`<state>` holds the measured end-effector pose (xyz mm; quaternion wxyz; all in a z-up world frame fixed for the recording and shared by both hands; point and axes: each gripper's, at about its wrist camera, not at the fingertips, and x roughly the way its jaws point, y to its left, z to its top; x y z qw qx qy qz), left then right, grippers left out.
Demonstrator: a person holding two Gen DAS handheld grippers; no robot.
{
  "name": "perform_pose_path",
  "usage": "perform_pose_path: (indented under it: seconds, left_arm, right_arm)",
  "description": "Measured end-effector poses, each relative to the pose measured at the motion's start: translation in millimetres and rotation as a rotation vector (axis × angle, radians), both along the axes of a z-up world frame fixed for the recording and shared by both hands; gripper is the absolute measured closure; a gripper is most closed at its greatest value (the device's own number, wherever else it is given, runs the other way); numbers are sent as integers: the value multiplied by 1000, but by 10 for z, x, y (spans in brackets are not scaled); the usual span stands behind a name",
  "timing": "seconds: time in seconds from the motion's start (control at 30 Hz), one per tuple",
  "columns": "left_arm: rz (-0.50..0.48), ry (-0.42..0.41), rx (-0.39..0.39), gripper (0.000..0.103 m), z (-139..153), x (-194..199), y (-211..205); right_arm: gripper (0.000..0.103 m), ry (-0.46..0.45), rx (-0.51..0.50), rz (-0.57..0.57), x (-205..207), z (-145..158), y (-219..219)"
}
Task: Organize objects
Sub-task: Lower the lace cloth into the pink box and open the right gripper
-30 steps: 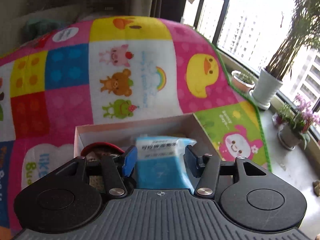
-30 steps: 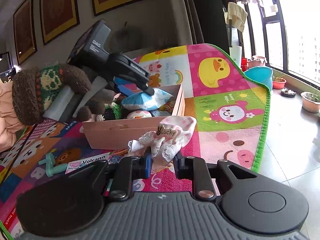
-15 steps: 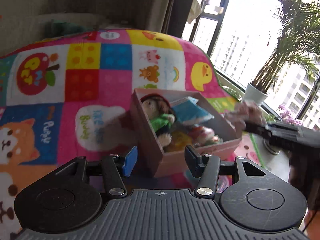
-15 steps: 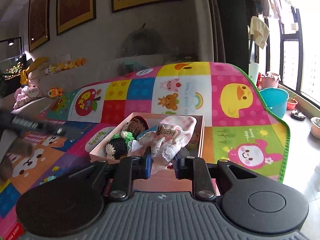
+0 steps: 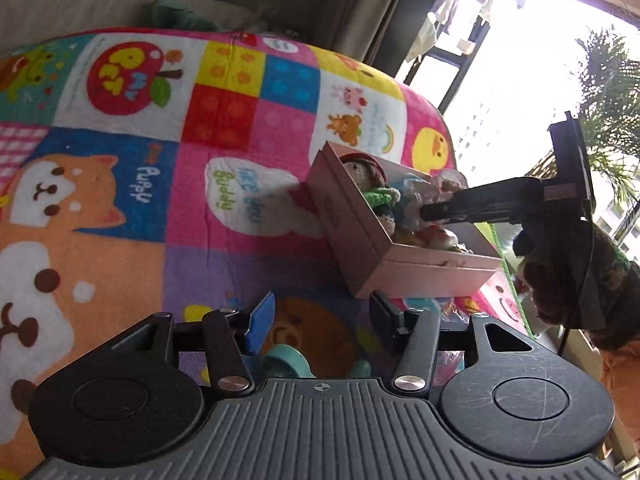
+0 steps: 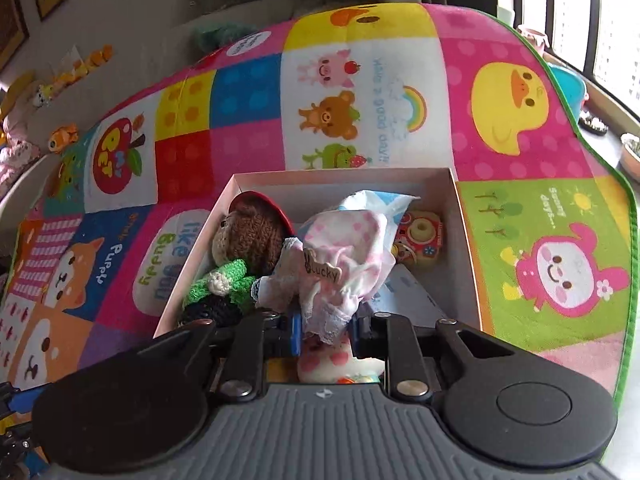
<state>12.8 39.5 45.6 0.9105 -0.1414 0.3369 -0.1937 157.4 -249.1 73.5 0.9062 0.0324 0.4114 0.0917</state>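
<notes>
A pink cardboard box [image 6: 466,240] lies on the colourful play mat [image 6: 248,92]; it also shows in the left wrist view [image 5: 360,236]. In it are a crocheted doll [image 6: 244,240], a blue tissue pack [image 6: 384,200] and a small toy camera [image 6: 420,240]. My right gripper [image 6: 325,330] is shut on a pink-and-white lace cloth tagged "Lucky" [image 6: 340,256] and holds it over the box; it shows reaching into the box in the left wrist view [image 5: 428,214]. My left gripper [image 5: 320,320] is open and empty, above the mat short of the box, over a teal toy [image 5: 284,362].
The mat's green edge [image 6: 624,208] runs along the right, with bare floor, a teal basin [image 6: 568,88] and potted plants beyond by the window. A sofa with soft toys [image 6: 64,136] stands at the far left behind the mat.
My left gripper let go of the tissue pack in the box and pulled back and away, open. My right gripper carried the cloth forward until it hangs over the box.
</notes>
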Motion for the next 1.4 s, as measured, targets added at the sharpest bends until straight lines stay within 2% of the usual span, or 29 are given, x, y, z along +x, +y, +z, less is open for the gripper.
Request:
perform_pose_path:
  seconds: [0.1, 0.13, 0.23, 0.3, 0.4, 0.47, 0.57, 0.7, 0.87, 1.03, 1.1, 1.17, 1.3, 1.37, 1.4]
  left_arm:
    - [-4, -5, -4, 46, -36, -53, 69]
    - [3, -11, -3, 46, -41, -81, 115]
    - [42, -16, -6, 46, -55, -143, 291]
    - [70, -17, -4, 46, -64, -181, 400]
    - [96, -10, -17, 46, -71, -196, 498]
    - [98, -11, -25, 46, -56, -189, 503]
    - [74, -19, -25, 46, -18, -198, 421]
    - [35, -32, 12, 46, 33, -241, 273]
    - [5, -13, 95, 46, 16, -294, 153]
    - [-27, 40, 127, 48, -69, -326, 108]
    - [-38, 59, 133, 48, -79, -347, 82]
    - [-59, 74, 126, 49, -71, -380, 47]
    - [-95, 121, 81, 50, -72, -376, -32]
    - [-77, 149, 58, 50, -98, -325, -86]
    - [-61, 162, 48, 50, -116, -290, -114]
  right_arm:
    - [79, 9, -85, 21, 23, -39, 133]
    - [74, 13, -90, 25, -6, -28, 123]
    - [45, -14, -114, 37, -223, 91, 40]
    - [43, -56, -108, 52, -434, 212, -35]
    - [47, -132, -103, 69, -674, 370, -99]
    - [74, -155, -91, 67, -705, 409, -116]
    - [82, -110, -37, 67, -564, 345, -80]
    - [84, -83, 5, 86, -310, 179, 133]
    - [84, -59, -66, 56, 39, -56, 301]
    - [83, -96, -115, 67, -61, -89, 306]
    - [76, -127, -127, 79, -213, -22, 280]
    - [56, -183, -115, 83, -448, 102, 198]
    - [40, -309, -90, 88, -1002, 330, -4]
    - [23, -349, -85, 84, -1262, 339, -85]
    - [18, -360, -87, 81, -1380, 307, -108]
